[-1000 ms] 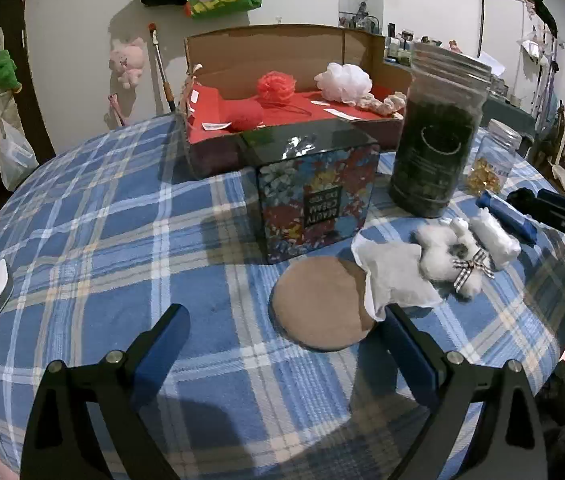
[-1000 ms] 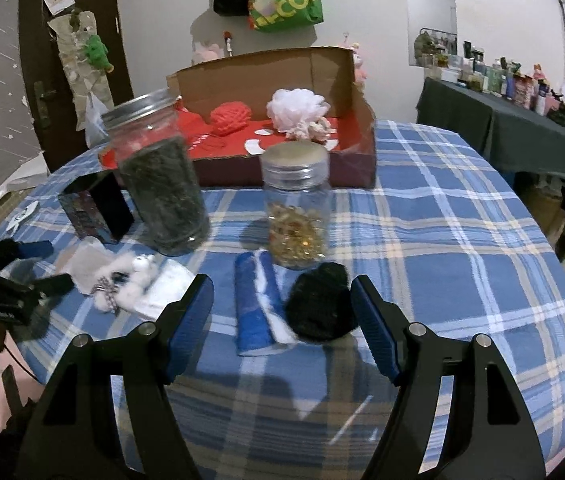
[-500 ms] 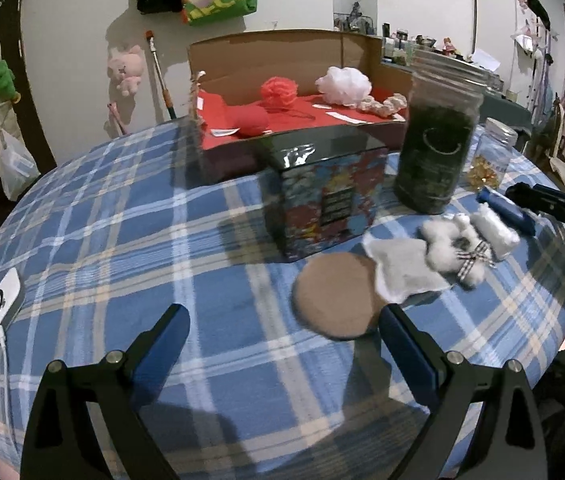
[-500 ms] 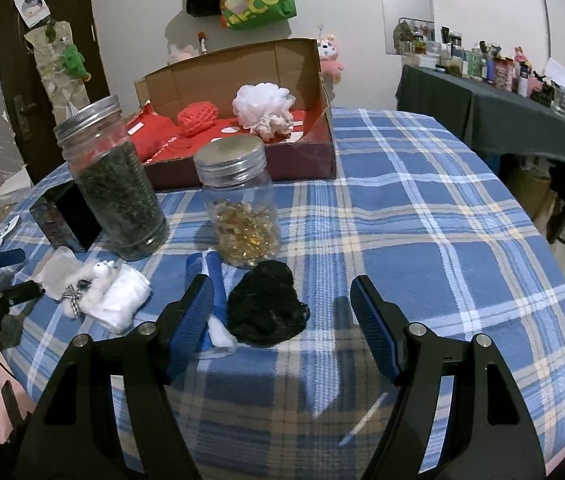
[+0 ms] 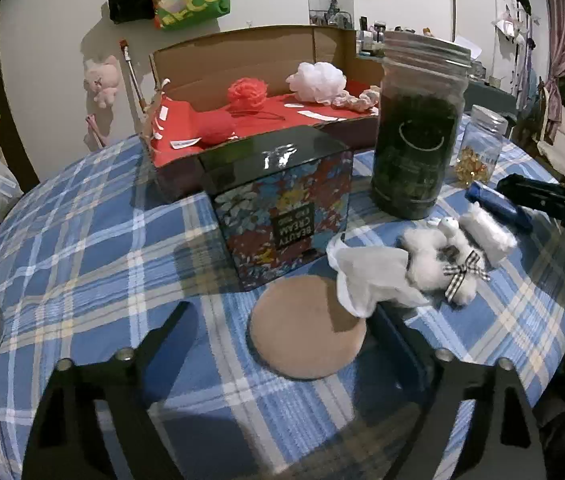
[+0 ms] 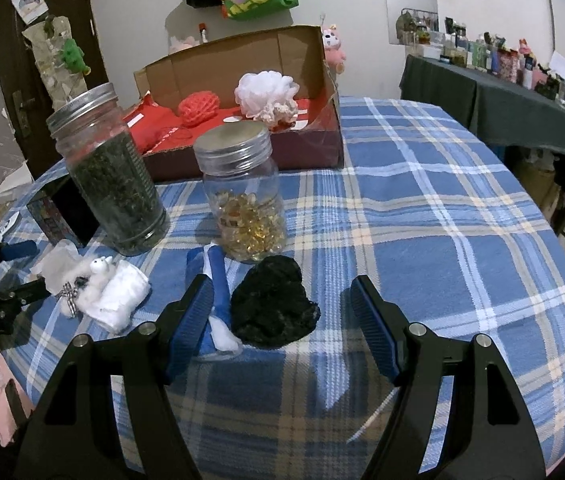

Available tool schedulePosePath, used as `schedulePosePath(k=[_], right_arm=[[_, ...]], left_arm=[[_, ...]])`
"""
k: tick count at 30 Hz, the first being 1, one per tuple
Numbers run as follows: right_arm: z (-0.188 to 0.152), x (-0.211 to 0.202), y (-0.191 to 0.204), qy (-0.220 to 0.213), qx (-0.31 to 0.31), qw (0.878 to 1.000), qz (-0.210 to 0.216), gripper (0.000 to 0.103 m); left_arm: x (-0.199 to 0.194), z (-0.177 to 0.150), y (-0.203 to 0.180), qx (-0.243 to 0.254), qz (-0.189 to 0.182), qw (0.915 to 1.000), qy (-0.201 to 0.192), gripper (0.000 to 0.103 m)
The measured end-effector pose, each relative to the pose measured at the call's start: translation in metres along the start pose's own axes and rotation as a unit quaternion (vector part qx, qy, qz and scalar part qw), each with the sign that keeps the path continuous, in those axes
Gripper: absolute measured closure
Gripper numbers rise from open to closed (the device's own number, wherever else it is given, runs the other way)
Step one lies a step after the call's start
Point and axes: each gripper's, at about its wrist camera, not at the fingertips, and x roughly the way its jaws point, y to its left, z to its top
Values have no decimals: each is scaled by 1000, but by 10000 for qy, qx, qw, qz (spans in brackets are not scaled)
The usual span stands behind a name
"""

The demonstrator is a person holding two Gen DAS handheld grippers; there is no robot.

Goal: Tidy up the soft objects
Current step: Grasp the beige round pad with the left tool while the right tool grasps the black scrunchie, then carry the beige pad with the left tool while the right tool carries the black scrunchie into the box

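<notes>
On table (image 5: 82,220), soft things lying loose, waiting for box (image 5: 242,56). Left gripper (image 5: 278,332) fingers closing in around brown round pad (image 5: 302,328), not squeezing yet. Right gripper (image 6: 282,316) fingers sitting apart around black fluffy lump (image 6: 270,304), ready for grabbing.

Open cardboard box (image 6: 242,152) at worktop (image 6: 422,216) far edge; tall glass jar (image 6: 112,176) and short glass jar (image 6: 244,200) before it; black fabric wad (image 6: 272,306) nearest.

Both wrist cameras look steeply down over their jaws at the plaid tabletop (image 5: 82,216) from close range, sharing the dark-filled jar (image 5: 416,136), white plush toy (image 6: 94,280) and cardboard box (image 6: 242,68).
</notes>
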Motion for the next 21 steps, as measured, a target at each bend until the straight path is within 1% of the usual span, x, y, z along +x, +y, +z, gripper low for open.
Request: schedulePosePath(k=[1,2,3,4,5,6,8,11,13,16,17,21], right_arm=[[0,1,-1,19,51,10000,21,34],[1,2,-3,36,121,9999,72,43],[2,3,-6,56,194,9997,146,49],[2,4,-9,98,271,9994,206,60],[1,7,-12,159,372,9987,305,67],[1,8,-14,173,411,9983,382,71],[1,6,-15,156,455,9975,519,78],[1,-1,-13,30,445,9975,555,79],[4,-11,-10,-116,410,9973,602,79],[9,-23,-1,-279,269,9969,683,79],[10,-27,3,-319,209,9965,742,79],[14,-36,23,-404,-43,9941,1005,79]], left_arm=[[1,0,1,-30,-52,10000,9,24],[1,0,2,-62,-109,9999,9,33],[0,0,2,-84,-210,9997,-7,38],[-1,-1,2,-89,-282,9996,-32,49],[-3,-2,2,-108,-313,9994,-68,53],[-4,-2,2,-134,-309,9994,-85,56],[-9,-4,5,-223,-312,9992,-116,75],[-21,-4,14,-429,-247,9986,-180,77],[-31,-2,18,-510,-188,9980,-319,78],[-48,3,17,-541,-221,9969,-528,78],[-53,5,15,-537,-252,9965,-597,78],[-60,13,-6,-366,-640,9948,-706,78]])
